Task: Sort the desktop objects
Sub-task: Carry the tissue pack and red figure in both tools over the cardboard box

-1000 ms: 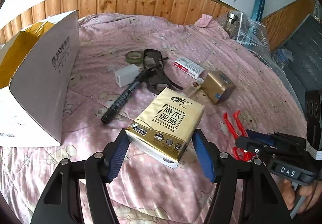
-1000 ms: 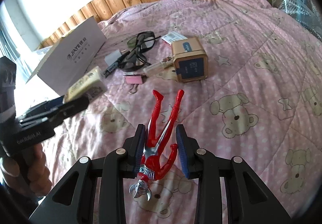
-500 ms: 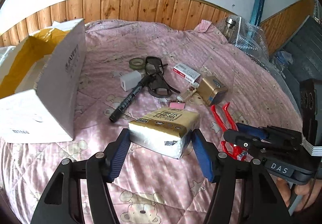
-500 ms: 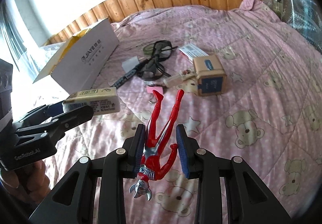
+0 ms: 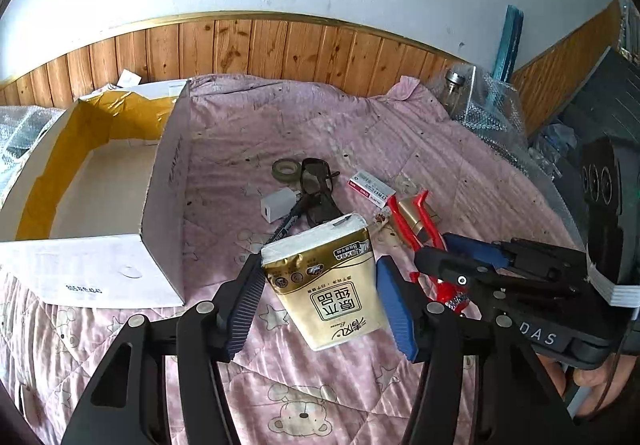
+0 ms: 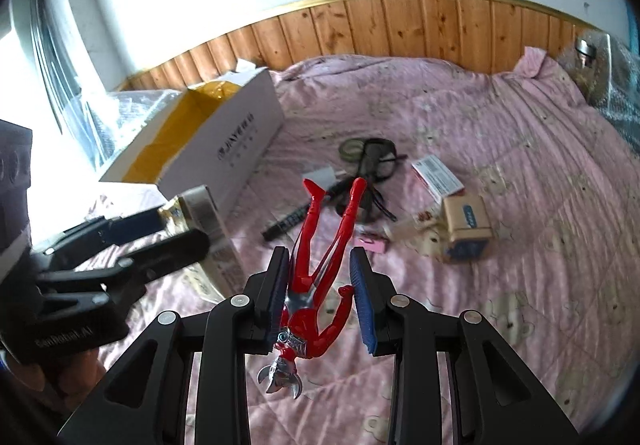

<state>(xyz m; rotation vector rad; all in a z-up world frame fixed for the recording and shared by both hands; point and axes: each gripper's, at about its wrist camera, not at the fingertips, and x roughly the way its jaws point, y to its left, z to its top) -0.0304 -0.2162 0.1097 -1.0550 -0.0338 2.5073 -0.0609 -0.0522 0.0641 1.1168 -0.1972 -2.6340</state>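
A pink quilt (image 5: pixel 420 149) printed with bears covers the whole surface, backed by wood panelling (image 5: pixel 280 45) and a white wall. On its left sits an open white box (image 5: pixel 164 181) with a yellow inner lining, its long side wall facing the clutter; the inside looks bare from the left wrist view. Bubble wrap (image 5: pixel 488 113) with a glass bottle (image 5: pixel 455 91) lies at the far right edge.

The left gripper (image 5: pixel 320 297) clamps a gold tissue pack (image 5: pixel 326 287) between its blue pads, the pack tilted and lifted off the quilt, just right of the box's near corner. The right gripper (image 6: pixel 320 295) is closed on a red figure (image 6: pixel 320 265), held by the torso with the legs pointing away and the silver head toward the camera; in the left wrist view it hangs right beside the left gripper.

Between the grippers and the far quilt lies the loose pile: dark glasses (image 6: pixel 374 165), a black pen (image 6: pixel 288 223), a gold box (image 6: pixel 466 227), a red-and-white carton (image 6: pixel 438 175), a white charger (image 5: pixel 278 207), a tape roll (image 5: pixel 286 169), and a pink clip (image 6: pixel 374 244). The pen passes under the glasses; the tape touches their frame. The right wrist view is blurred.
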